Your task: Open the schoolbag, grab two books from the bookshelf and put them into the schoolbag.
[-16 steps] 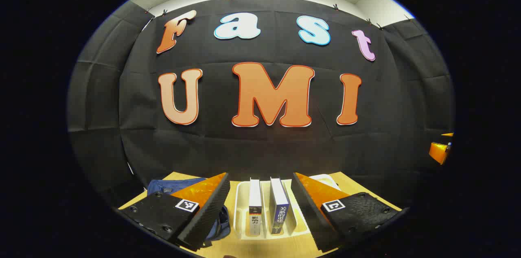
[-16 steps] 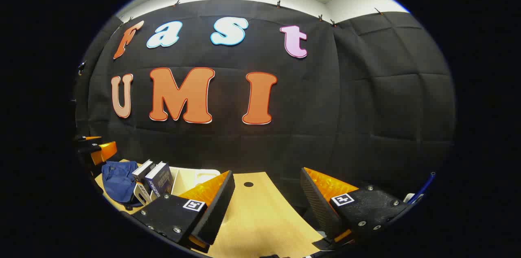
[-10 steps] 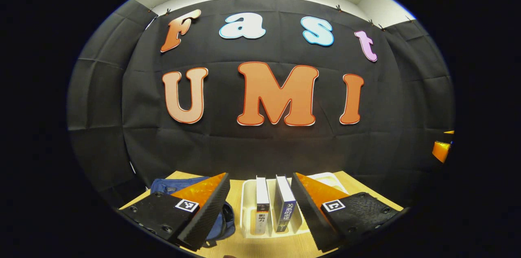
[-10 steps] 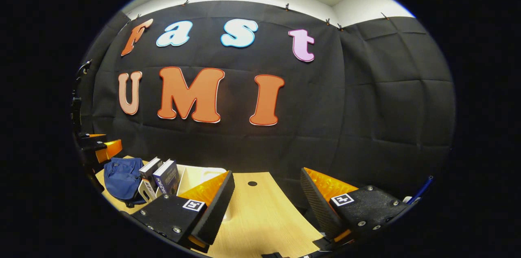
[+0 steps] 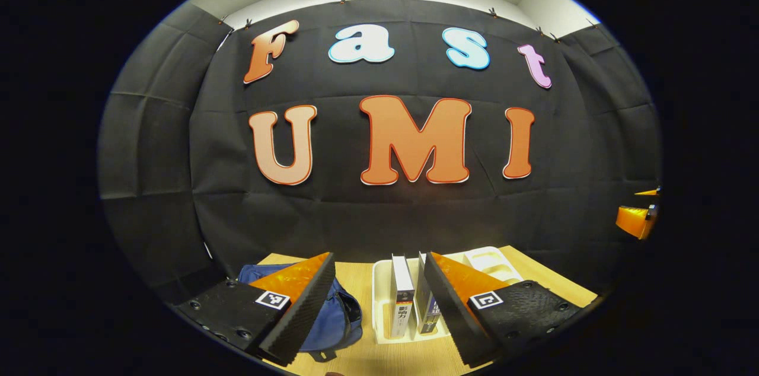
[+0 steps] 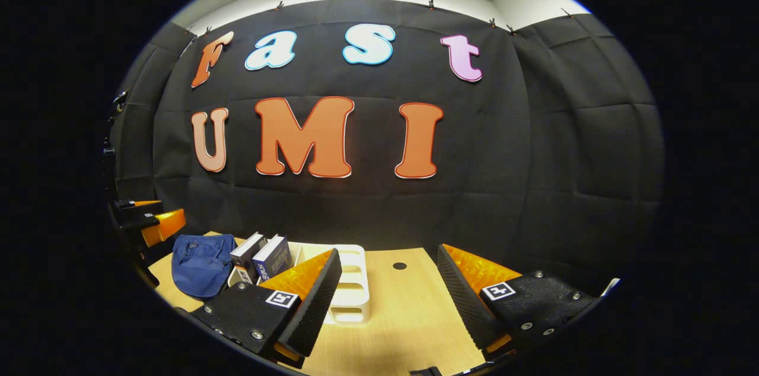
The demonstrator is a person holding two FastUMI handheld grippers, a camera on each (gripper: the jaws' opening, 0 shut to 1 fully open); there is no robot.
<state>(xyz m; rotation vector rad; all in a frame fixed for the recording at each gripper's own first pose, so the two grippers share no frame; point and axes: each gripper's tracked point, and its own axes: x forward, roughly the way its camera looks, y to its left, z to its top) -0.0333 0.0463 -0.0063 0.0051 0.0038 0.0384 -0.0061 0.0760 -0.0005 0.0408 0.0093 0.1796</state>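
Nothing is done yet: the blue schoolbag (image 5: 332, 319) lies closed on the table (image 6: 403, 316) beside the white bookshelf (image 6: 353, 293), both books (image 5: 403, 305) upright inside (untouched), while left gripper (image 5: 379, 311) and right gripper (image 6: 388, 305) gape wide, empty.

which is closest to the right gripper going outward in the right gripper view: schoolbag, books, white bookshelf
1. White bookshelf, just beside the right gripper, on its left.
2. Books, standing in the shelf's far left end.
3. Schoolbag, farthest, left of the books.
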